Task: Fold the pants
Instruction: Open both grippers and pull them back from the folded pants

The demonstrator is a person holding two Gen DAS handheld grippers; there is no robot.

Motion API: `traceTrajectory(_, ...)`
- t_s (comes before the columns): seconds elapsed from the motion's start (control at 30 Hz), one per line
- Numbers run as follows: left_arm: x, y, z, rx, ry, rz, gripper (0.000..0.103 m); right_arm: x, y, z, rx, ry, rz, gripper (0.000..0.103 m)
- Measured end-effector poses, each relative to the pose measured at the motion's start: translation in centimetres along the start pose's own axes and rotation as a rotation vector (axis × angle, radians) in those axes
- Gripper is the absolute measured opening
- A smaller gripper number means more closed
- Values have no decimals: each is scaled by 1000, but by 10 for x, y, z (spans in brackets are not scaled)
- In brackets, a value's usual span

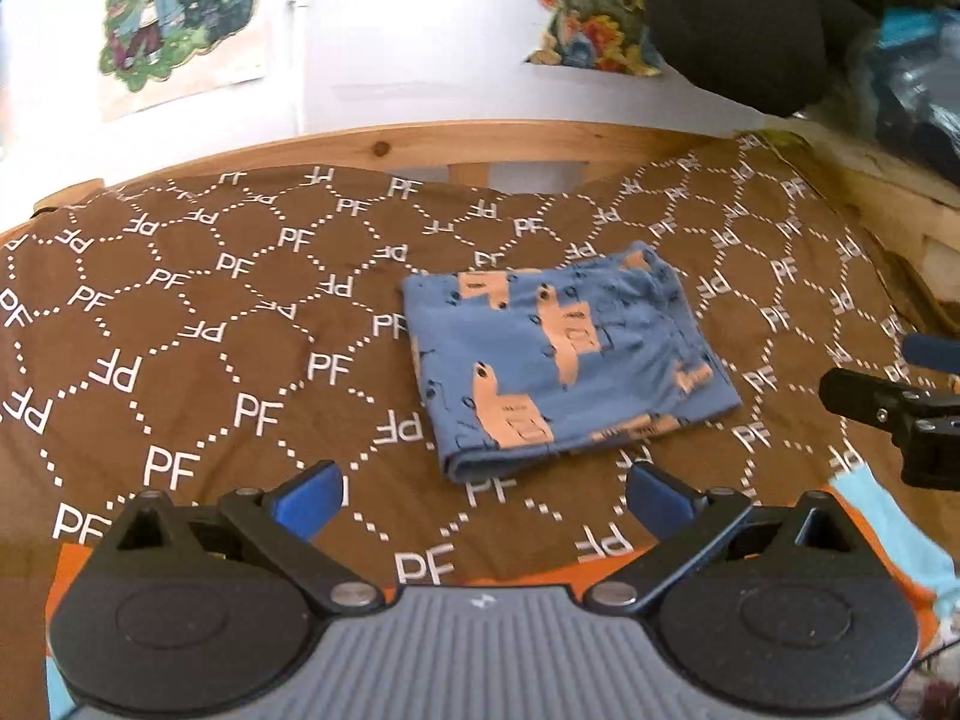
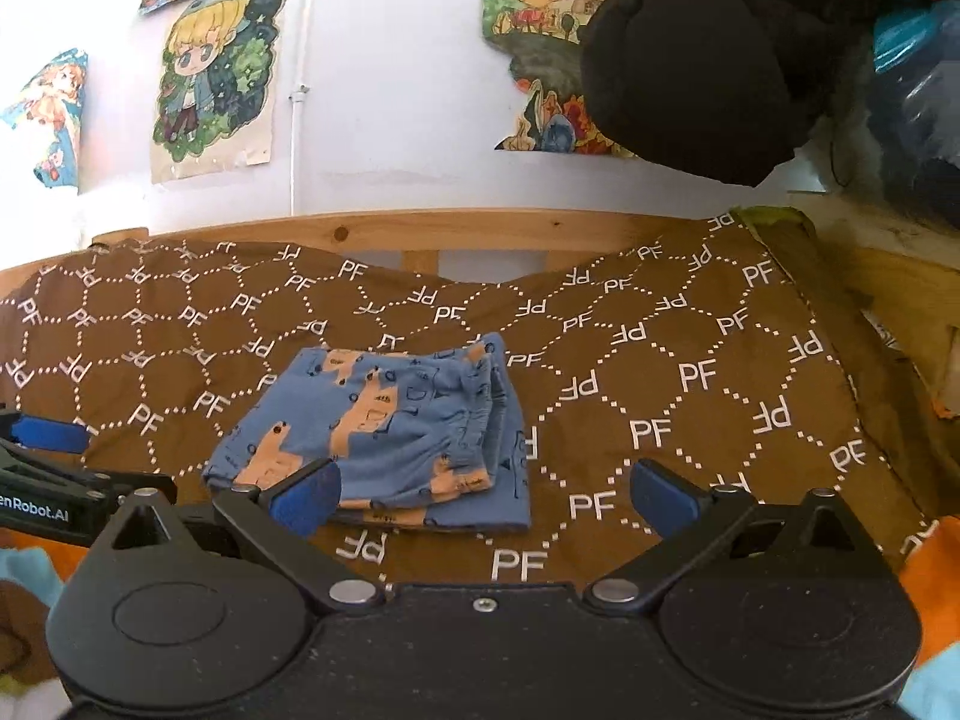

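Partly cut off at each frame edge, your left gripper (image 1: 483, 495) and right gripper (image 2: 483, 495) gape wide, holding nothing, near the folded blue pants (image 1: 561, 360) lying on the brown blanket (image 1: 180, 330).

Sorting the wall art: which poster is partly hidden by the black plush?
The landscape poster on the right; the black plush covers its right edge. The blond-character poster hangs unobstructed.

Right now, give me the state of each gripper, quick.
Left gripper: open, holding nothing, short of the folded pants.
Right gripper: open, holding nothing, at the pants' near edge.
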State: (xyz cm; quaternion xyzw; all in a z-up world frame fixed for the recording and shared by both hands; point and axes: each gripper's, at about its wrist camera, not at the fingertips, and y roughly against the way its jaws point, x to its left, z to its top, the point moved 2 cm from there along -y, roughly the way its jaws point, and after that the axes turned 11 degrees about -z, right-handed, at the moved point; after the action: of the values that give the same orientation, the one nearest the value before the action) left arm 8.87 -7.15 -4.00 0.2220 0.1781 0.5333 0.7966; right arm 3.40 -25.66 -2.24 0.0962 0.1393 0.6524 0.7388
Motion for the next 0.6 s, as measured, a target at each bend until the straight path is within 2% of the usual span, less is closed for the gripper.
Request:
traceTrajectory(0.17,0,-2,-7,25,5,1,103,6,-1,-7,5,36,12,102)
traceTrajectory(0.6,6,-6,-14,46,40,14,103,4,-8,-12,41,10,3,102)
